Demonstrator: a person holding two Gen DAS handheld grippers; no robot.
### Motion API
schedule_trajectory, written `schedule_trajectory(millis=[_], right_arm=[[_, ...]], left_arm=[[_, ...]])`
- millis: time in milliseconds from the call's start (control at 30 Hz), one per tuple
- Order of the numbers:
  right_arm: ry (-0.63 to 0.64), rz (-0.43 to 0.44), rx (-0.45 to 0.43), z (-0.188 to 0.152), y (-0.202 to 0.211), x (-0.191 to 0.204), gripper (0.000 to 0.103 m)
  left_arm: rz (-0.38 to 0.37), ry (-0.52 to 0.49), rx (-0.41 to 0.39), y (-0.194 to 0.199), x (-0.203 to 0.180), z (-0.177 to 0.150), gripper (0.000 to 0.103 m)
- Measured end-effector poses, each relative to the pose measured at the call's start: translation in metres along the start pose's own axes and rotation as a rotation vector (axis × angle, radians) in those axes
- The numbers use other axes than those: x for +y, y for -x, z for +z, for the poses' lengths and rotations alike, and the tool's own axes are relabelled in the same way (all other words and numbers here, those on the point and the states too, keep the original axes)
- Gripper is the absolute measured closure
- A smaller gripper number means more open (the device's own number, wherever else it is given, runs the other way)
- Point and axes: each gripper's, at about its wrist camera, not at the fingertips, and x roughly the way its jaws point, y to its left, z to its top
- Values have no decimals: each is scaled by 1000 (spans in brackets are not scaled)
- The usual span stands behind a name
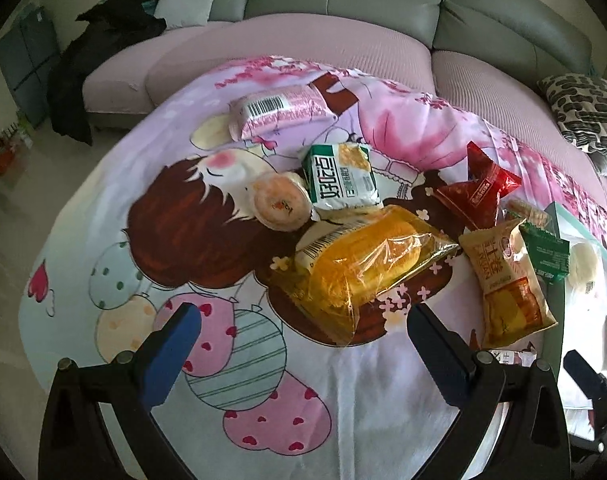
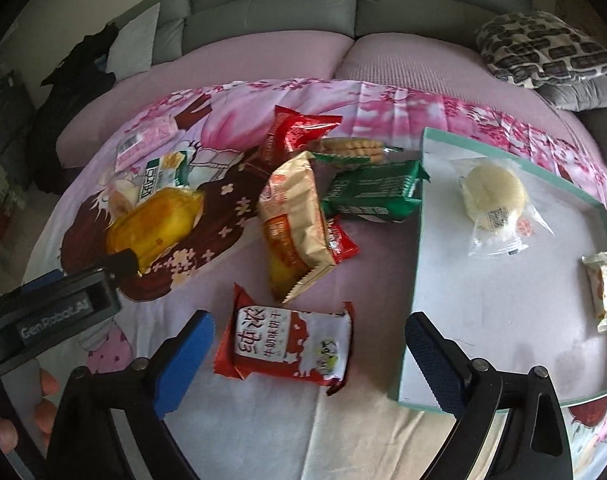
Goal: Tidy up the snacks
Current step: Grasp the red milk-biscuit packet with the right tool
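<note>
Snack packs lie on a cartoon-print cloth (image 1: 115, 264). In the left wrist view my left gripper (image 1: 303, 336) is open and empty, just short of a yellow bread bag (image 1: 363, 264). Beyond lie a round cake (image 1: 277, 202), a green-white pack (image 1: 341, 174), a pink pack (image 1: 279, 110), a red pack (image 1: 479, 192) and a tan pack (image 1: 507, 280). In the right wrist view my right gripper (image 2: 309, 344) is open around a red-white pack (image 2: 287, 346), not touching it. A teal-rimmed tray (image 2: 417, 248) holds a white cake (image 2: 493, 196) and a small bar (image 2: 603, 290).
A green pack (image 2: 373, 194) and a biscuit sleeve (image 2: 353, 148) lie left of the tray. A grey sofa (image 2: 343, 4) with a patterned cushion (image 2: 543, 46) stands behind. Dark clothes (image 1: 103, 48) hang at the left. The left gripper's body (image 2: 51, 312) shows at the lower left.
</note>
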Motion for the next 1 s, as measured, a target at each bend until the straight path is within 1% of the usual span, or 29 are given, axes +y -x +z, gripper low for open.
schedule_trajectory(millis=[67,167,333,433,633,667,700,733,767,867,1000], right_arm=[[10,-2,2,-1,0,3,5],[13,18,7,0,-1,6,5],[22,16,28,-2,-8,9,5],[26,7,53,-5,-17,9,6],[55,-18,43,-6,-21,15,6],[56,-21,41,-5,-21,16,7],[59,-26,39,-5,-22,17,11],[60,-27,39,-5,-22,17,21],[50,-9,49,-5,-24,16,24],[22,17,56,-6,-26,11,27],[10,24,50,-5,-25,9,31]], left_arm=[[-5,2,5,-2,1,0,0],[-6,-1,4,-5,1,1,0],[-9,-6,2,-6,0,1,0],[-10,-21,2,-8,-4,2,0],[5,-33,5,-11,-10,2,0],[6,-33,6,-11,-10,1,0],[8,-33,6,-11,-10,1,0],[10,-31,7,-11,-10,1,0],[12,-30,7,-11,-9,1,0],[17,-24,9,-12,-9,1,0],[21,-23,9,-13,-9,1,0]])
